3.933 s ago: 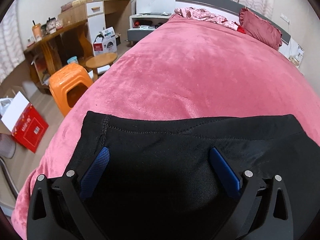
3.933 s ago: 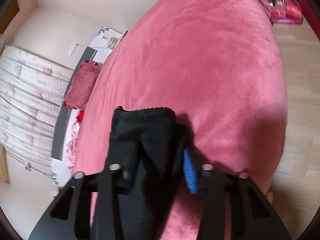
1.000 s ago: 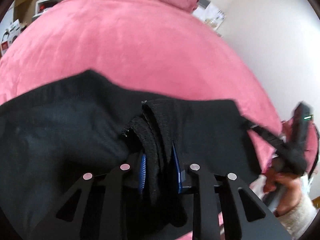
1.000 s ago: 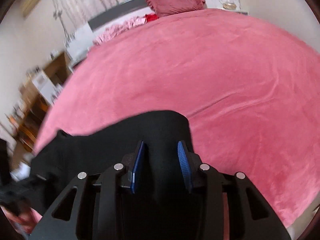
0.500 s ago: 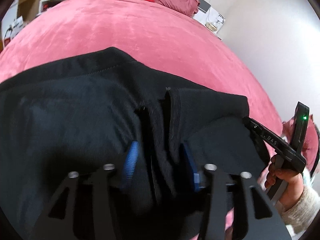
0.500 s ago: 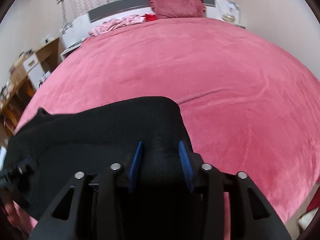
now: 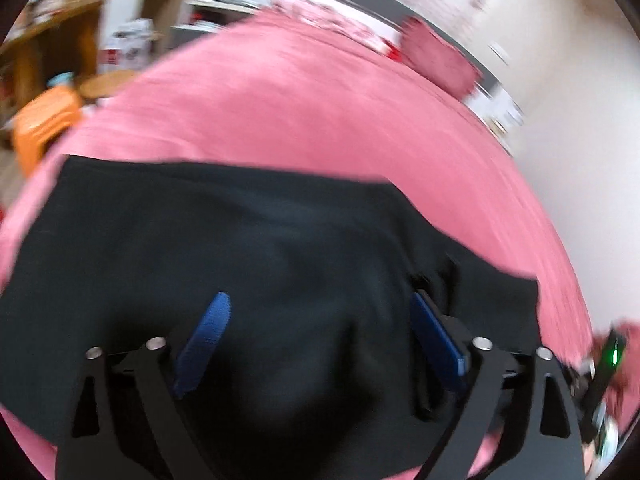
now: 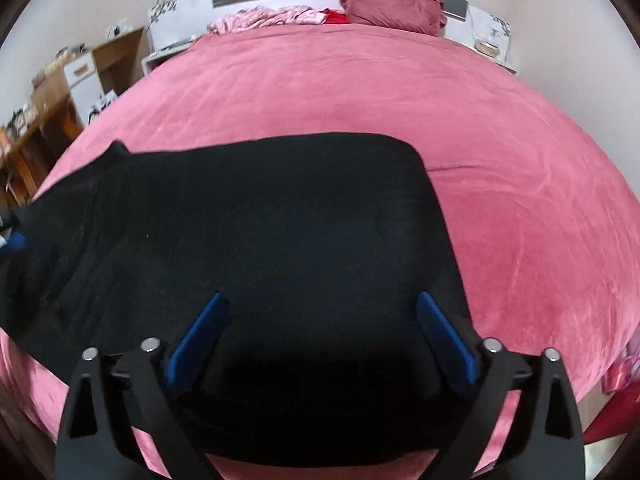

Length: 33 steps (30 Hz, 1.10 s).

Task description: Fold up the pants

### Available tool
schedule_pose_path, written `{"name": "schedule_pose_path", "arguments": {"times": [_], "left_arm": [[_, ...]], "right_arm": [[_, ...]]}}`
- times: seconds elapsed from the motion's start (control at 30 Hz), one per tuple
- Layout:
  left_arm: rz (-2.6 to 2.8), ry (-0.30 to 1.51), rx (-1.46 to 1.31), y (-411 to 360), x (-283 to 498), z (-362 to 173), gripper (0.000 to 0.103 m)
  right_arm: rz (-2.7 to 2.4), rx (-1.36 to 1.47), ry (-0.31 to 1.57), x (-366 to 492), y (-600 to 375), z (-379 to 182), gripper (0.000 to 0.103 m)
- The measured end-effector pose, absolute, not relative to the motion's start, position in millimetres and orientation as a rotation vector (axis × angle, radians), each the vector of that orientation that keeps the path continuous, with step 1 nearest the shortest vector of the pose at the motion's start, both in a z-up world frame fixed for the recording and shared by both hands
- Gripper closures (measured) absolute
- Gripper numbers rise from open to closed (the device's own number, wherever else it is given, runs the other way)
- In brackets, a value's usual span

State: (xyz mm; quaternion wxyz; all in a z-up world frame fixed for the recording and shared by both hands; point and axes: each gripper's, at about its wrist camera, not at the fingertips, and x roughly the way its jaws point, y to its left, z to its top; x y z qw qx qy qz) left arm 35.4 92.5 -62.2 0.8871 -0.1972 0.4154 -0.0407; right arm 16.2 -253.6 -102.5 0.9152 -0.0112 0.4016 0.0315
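The black pants (image 8: 260, 220) lie folded flat on the pink bed cover (image 8: 400, 92), near its front edge. They also show in the blurred left wrist view (image 7: 240, 248). My left gripper (image 7: 320, 300) is open above the pants, with nothing between its blue pads (image 7: 208, 328). My right gripper (image 8: 320, 300) is open above the right end of the pants, also empty. The right gripper's body with a green light (image 7: 608, 360) shows at the lower right of the left wrist view.
A dark pink pillow (image 8: 392, 0) and crumpled pink cloth (image 8: 272, 16) lie at the headboard. An orange stool (image 7: 44, 120), a round wooden stool and wooden shelves (image 8: 48, 92) stand left of the bed. A white wall (image 7: 580, 120) is on the right.
Both grippers have opened and let go of the pants, which now lie flat on the bed. The left gripper has swung left, and its view is blurred.
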Motion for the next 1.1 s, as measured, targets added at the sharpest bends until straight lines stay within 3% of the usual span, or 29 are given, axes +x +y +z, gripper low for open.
{"name": "schedule_pose_path", "arguments": {"times": [0.3,0.8,0.93,1.1], "left_arm": [[0.2,0.829,-0.44,191,0,-57,0.011],[0.147,0.978,-0.53,281,12,-82,0.011],[0.077,1.01,-0.461,270,12,-88,0.014],[0.045,1.035,-0.376,255,12,-88,0.029]], "right_arm": [[0.064,-0.021,0.83,23,-256,-105,0.002],[0.057,-0.028,0.831,24,-257,-106,0.002],[0.054,-0.031,0.831,24,-257,-106,0.002],[0.046,-0.033,0.831,24,-254,-106,0.002]]}}
